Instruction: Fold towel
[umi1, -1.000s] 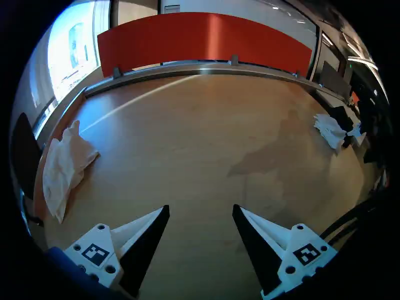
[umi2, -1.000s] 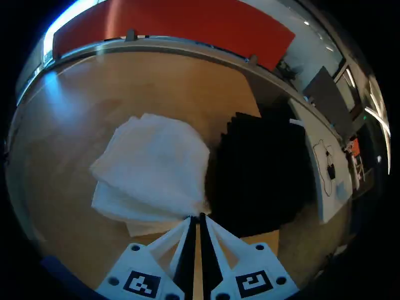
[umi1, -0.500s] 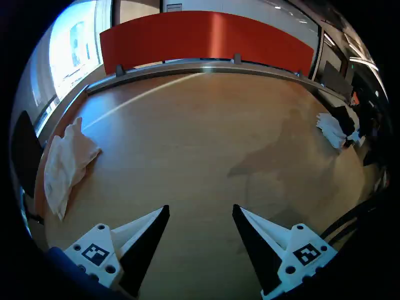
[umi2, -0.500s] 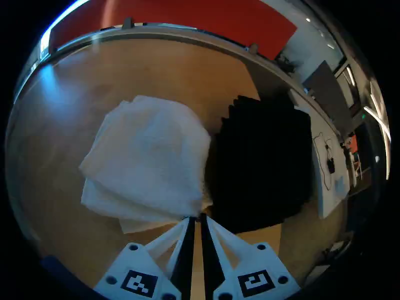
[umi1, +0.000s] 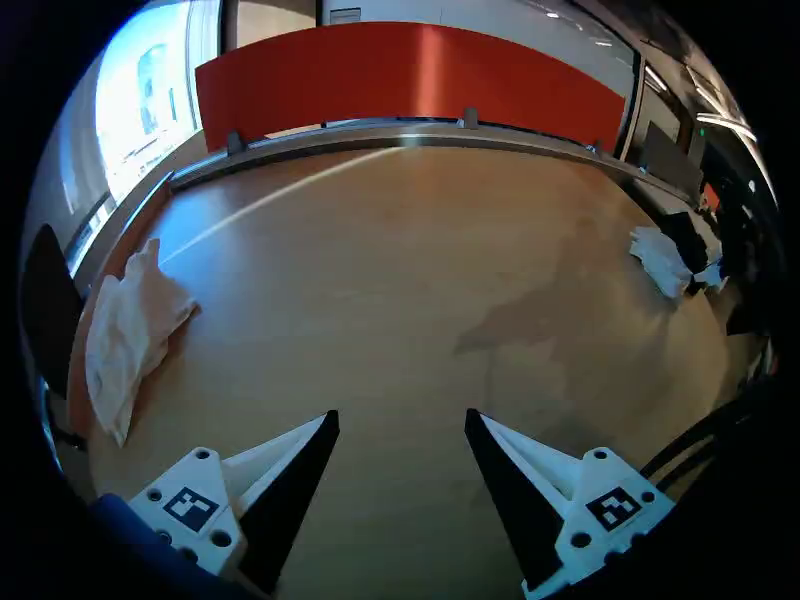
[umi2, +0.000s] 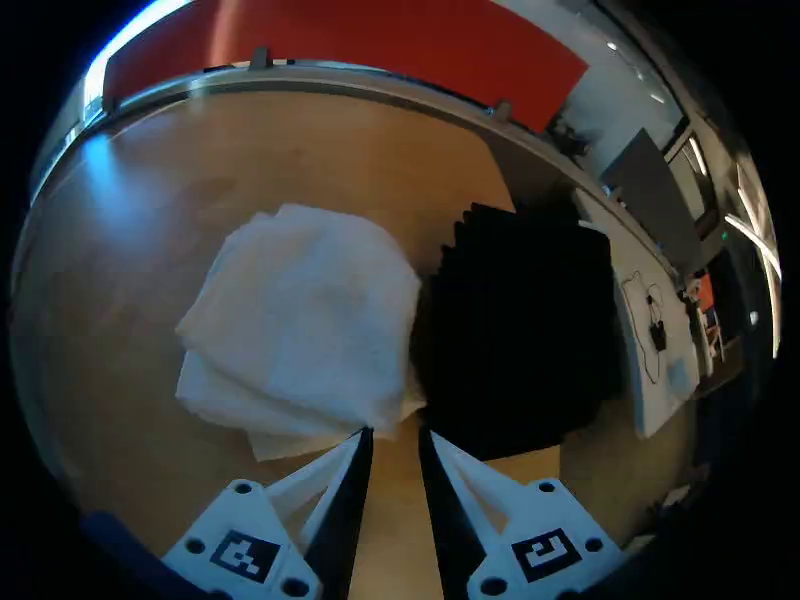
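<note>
Towel (umi2: 300, 330), white, folded to a thick square, lies flat on the wooden table (umi2: 130, 250), right edge against a black ridged pad (umi2: 520, 330). Right gripper (umi2: 393, 433): tips just beside the towel's near corner, fingers parted by a narrow gap, nothing between them. Left gripper view: left gripper (umi1: 400, 415) spread wide above the tabletop, holding nothing. A crumpled cloth (umi1: 130, 325) sits at the table's left edge, well apart from the folded towel at far right. A red panel (umi1: 420, 80) runs along the back.

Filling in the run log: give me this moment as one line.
left tongs: open above table | right tongs: open at near corner of folded towel | crumpled towel: lying apart
</note>
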